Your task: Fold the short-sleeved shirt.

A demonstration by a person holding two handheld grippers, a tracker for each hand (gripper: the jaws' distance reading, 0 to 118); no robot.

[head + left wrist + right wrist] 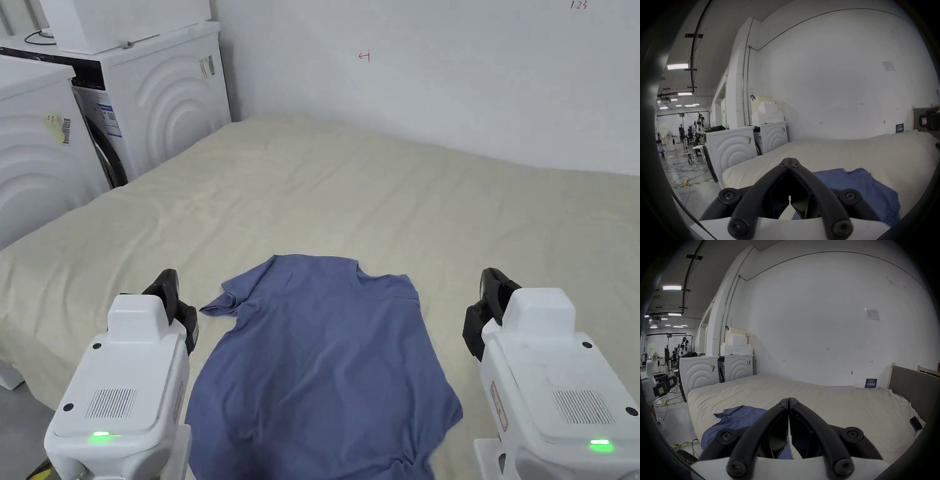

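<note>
Head view is showing my blue short-sleeved shirt [325, 369] lying spread on the beige bed [375, 187], collar toward twelve o'clock, hem hanging over the near edge at six. I am holding my left tongs [172, 300] at nine o'clock of the shirt and my right tongs [490, 300] at three, both just beside the cloth and gripping nothing. Each gripper view is showing its own jaws pressed together at the tips. Two white washing machines [150, 106] are standing at ten o'clock against the bed's edge, foam blocks [768, 112] sitting on top. A headboard [914, 386] is bounding the bed at three o'clock.
</note>
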